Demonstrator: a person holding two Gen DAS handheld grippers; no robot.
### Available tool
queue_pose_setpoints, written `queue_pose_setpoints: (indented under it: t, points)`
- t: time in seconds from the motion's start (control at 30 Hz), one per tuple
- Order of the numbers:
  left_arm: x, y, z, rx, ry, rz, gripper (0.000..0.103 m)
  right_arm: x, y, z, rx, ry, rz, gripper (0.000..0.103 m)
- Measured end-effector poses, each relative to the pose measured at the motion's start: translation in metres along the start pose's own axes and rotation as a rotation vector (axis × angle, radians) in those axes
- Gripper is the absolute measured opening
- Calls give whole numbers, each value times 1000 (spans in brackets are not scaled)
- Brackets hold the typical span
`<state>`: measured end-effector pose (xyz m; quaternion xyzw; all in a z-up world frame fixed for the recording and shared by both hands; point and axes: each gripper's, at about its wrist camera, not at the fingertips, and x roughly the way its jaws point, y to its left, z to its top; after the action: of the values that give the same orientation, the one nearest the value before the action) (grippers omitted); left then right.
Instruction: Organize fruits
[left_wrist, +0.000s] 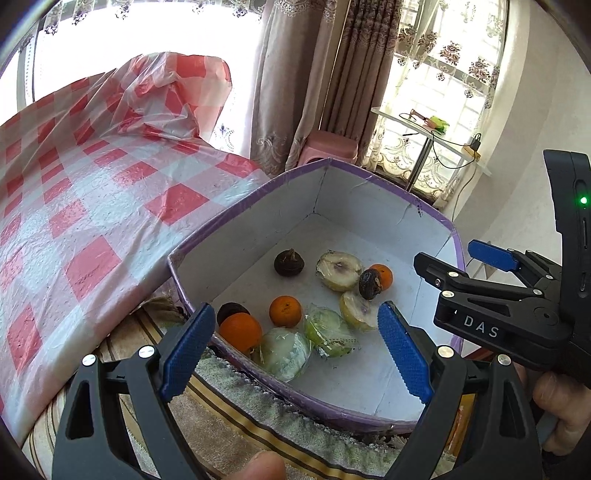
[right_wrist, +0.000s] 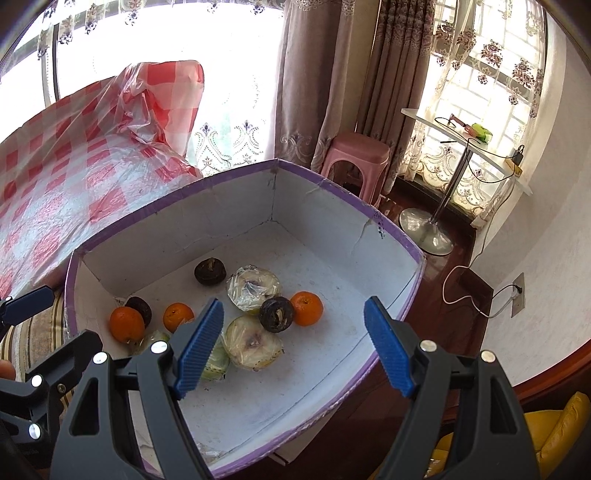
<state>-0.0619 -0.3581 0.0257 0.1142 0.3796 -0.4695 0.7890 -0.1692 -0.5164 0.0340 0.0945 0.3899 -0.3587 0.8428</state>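
Both of my tools hover over a shallow cardboard box (right_wrist: 236, 218) with white inner walls, a purple-taped rim and a scuffed floor. My left gripper (left_wrist: 295, 345), at the lower centre of the left wrist view, stands wide open, its ridged blue pads (left_wrist: 186, 354) holding nothing. My right gripper (right_wrist: 293, 343), at the lower centre of the right wrist view, is likewise spread apart and empty.

The fruits lie loose on the box floor at mid-frame:
- three round, glossy oranges (right_wrist: 306, 308), one of them touching a dark fruit at the box's left wall;
- three dark, wrinkled, squat fruits (right_wrist: 209, 271) with dried stems;
- two pale cut halves (right_wrist: 253, 286) sealed in crinkled clear film, their dark cores visible;
- two greenish rounded pieces (left_wrist: 327, 332), also film-wrapped, near the front wall.

At the upper left, a red-and-white checked plastic sheet (left_wrist: 92, 192) lies creased over a flat surface. A pink plastic stool (right_wrist: 356, 157) stands behind the box.
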Motion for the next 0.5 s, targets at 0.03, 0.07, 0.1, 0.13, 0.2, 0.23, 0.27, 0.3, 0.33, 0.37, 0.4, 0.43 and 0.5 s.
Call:
queue_pose_setpoints:
  t: [0.03, 0.07, 0.1, 0.13, 0.2, 0.23, 0.27, 0.3, 0.33, 0.37, 0.4, 0.43, 0.5]
  points:
    - [0, 0, 0, 1, 0, 4, 87, 1, 1, 0, 0, 2, -1, 78]
    - [2, 0, 0, -1, 5, 8, 87, 2, 1, 0, -1, 4, -2, 78]
    - [3, 1, -1, -2, 10, 13, 87, 3, 1, -1, -1, 7, -3, 78]
    - [4, 1, -1, -5, 14, 16, 87, 3, 1, -2, 2, 9, -2, 78]
    - [6, 3, -1, -10, 19, 22, 87, 5, 0, -3, 3, 12, 0, 78]
    - [6, 3, -1, -11, 21, 24, 87, 5, 1, -3, 1, 13, 0, 78]
    - [7, 3, -1, -12, 23, 24, 87, 6, 1, -4, -1, 16, 1, 78]
    - [7, 3, -1, -12, 24, 25, 87, 7, 1, -5, -3, 20, 2, 78]
    - [7, 3, -1, -11, 25, 25, 87, 8, 2, -5, -3, 22, 3, 78]
    - [7, 3, -1, -11, 25, 24, 87, 9, 1, -5, -2, 22, 4, 78]
    - [7, 3, -1, -10, 24, 24, 87, 9, 1, -5, -1, 22, 5, 78]
    - [7, 3, -1, -10, 25, 24, 87, 9, 1, -5, -3, 22, 4, 79]
    - [7, 3, -1, -11, 24, 24, 87, 9, 1, -6, -1, 22, 4, 79]
